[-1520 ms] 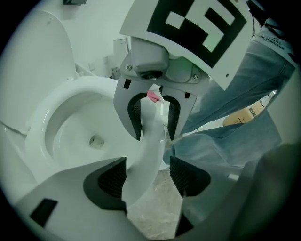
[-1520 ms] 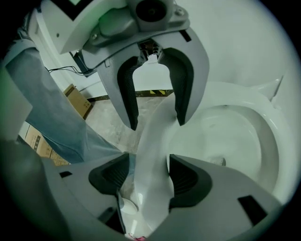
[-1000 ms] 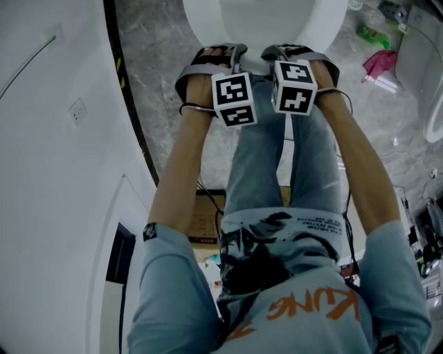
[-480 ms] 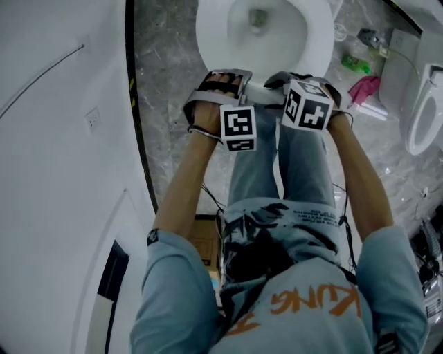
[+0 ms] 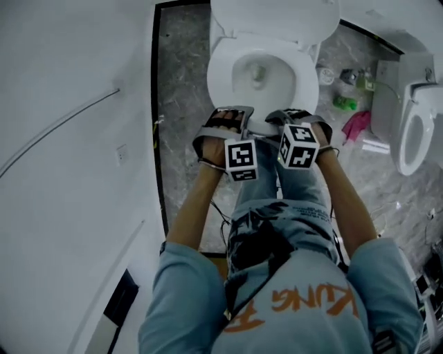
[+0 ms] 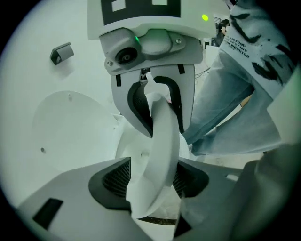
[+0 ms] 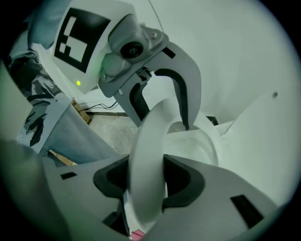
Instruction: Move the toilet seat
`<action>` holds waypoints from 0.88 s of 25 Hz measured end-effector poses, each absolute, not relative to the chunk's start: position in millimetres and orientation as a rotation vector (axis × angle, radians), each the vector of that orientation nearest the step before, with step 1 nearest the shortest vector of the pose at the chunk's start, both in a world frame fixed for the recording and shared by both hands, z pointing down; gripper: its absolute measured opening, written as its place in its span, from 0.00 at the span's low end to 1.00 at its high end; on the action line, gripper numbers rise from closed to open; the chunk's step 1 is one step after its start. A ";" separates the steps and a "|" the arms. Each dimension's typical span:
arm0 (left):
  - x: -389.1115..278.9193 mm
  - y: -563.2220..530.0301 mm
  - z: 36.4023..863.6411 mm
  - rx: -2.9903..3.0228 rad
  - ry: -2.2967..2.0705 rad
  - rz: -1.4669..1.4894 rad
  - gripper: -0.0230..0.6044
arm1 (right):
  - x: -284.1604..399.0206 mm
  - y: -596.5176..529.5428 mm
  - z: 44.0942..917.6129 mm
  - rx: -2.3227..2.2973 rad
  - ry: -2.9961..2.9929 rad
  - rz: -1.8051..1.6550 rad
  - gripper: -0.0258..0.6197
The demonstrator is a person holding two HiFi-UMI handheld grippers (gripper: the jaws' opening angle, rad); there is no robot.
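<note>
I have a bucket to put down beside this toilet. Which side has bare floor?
Left side: the marble floor strip between the dark wall edge and the toilet is bare. Right of the toilet is crowded: a green bottle, a pink item, then a second toilet.

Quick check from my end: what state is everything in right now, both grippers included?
toilet seat: front edge lifted off the bowl, held by both grippers.
left gripper: jaws have just been closing, now clamped on the seat's edge.
right gripper: jaws have just been closing, now clamped on the seat's edge.
second toilet: open, not covered.
</note>
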State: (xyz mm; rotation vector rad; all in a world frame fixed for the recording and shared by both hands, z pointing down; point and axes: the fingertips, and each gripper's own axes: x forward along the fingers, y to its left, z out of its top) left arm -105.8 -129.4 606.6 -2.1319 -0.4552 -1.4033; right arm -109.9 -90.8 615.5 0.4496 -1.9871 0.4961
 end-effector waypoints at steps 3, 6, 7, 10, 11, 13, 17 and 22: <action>-90.1 -149.2 576.0 -2.139 -0.395 -1.370 0.41 | -94.1 -112.2 590.8 0.558 -1.993 0.426 0.29; -72.6 -166.3 546.8 -2.149 -0.349 -1.340 0.41 | -76.8 -130.5 564.4 0.637 -2.001 0.402 0.27; -66.2 -171.1 539.2 -2.149 -0.342 -1.330 0.41 | -70.2 -135.6 556.8 0.657 -1.999 0.396 0.27; -51.8 -186.5 519.6 -2.163 -0.306 -1.313 0.41 | -54.0 -151.2 537.1 0.736 -2.000 0.376 0.25; -47.1 -192.6 513.3 -2.170 -0.289 -1.309 0.41 | -49.0 -157.1 531.3 0.763 -2.003 0.373 0.24; -36.2 -204.4 503.0 -2.181 -0.254 -1.296 0.41 | -36.7 -168.0 520.1 0.805 -2.005 0.362 0.23; -12.6 -231.3 486.3 -2.218 -0.173 -1.280 0.41 | -2.3 -189.7 492.3 0.884 -1.987 0.302 0.21; 2.1 -250.9 466.0 -2.330 -0.102 -1.297 0.41 | 25.6 -196.4 464.6 0.971 -1.962 0.303 0.18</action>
